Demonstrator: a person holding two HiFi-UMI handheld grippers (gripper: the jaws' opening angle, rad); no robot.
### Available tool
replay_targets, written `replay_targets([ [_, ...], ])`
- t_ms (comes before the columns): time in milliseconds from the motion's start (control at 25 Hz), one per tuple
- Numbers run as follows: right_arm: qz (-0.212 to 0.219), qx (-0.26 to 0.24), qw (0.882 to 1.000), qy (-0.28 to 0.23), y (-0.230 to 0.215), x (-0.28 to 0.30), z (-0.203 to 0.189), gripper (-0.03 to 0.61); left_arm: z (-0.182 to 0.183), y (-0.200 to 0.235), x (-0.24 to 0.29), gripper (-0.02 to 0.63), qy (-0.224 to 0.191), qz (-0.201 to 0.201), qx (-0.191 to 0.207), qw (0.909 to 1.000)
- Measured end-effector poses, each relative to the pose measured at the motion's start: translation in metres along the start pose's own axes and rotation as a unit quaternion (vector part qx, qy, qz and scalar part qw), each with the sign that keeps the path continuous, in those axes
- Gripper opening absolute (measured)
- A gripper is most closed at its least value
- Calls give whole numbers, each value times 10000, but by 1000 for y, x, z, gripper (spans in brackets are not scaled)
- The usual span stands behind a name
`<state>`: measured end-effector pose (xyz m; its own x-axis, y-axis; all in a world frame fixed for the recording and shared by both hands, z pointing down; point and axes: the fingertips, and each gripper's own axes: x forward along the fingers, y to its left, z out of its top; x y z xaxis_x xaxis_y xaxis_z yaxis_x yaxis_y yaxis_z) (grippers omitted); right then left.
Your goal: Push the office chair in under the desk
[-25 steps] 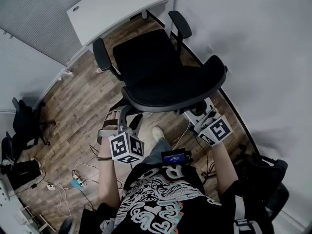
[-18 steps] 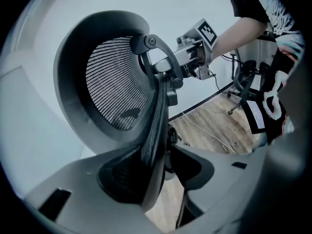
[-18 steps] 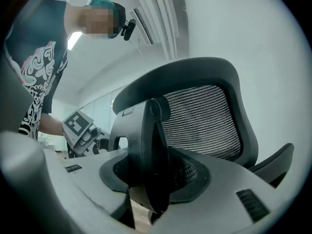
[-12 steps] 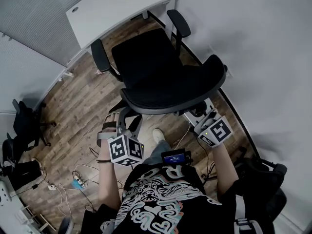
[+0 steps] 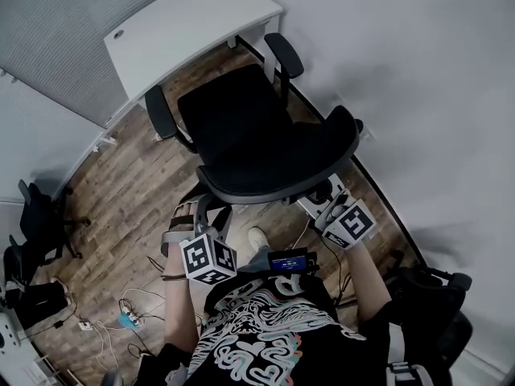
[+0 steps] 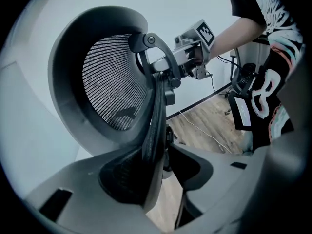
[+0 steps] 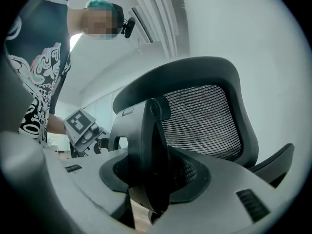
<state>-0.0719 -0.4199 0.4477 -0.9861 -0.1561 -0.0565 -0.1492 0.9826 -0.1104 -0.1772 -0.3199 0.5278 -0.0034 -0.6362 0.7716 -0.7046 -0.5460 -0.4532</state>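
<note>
Chair [image 5: 241,135] stands short of the desk [image 5: 185,30], push unfinished; left tongs [image 6: 163,177] closing round its spine [image 7: 148,145], right tongs [image 7: 151,179] clamp it.

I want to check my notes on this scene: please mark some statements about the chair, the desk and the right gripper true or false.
1. The office chair is already fully under the desk. False: its seat is still out in front of it.
2. The floor is of wooden planks. True.
3. The backrest support stands between the right gripper's jaws. True.
4. The chair has no armrests. False: it has two armrests.
5. The desk is black. False: it is white.
</note>
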Motion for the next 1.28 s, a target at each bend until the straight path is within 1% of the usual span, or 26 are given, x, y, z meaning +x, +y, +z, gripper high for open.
replay_targets([
  [40,14,5,10000,12,1,-1,0,173,0,-1,-1,189,17,-3,17,10000],
  [120,11,5,10000,-21,-6,2,2,173,3,5,2,162,11,53,73,10000],
  [160,-17,19,10000,-50,-12,3,2,173,5,9,6,160,3,90,112,9999],
  [280,-111,96,9999,-76,-22,4,0,173,8,10,13,160,-11,132,153,9998],
  [520,-100,131,9997,-155,-36,5,1,173,16,11,19,160,-98,125,173,9997],
  [800,-146,206,9995,-212,-52,7,3,175,25,14,25,160,-148,84,98,9998],
  [1080,23,171,9996,-201,-60,3,2,175,31,12,34,160,23,94,99,9999],
  [1240,116,171,9997,-126,-58,2,-2,175,20,5,52,161,415,118,405,9982],
  [1280,151,171,9997,-110,-58,3,-2,175,19,5,54,161,454,109,408,9981],
])
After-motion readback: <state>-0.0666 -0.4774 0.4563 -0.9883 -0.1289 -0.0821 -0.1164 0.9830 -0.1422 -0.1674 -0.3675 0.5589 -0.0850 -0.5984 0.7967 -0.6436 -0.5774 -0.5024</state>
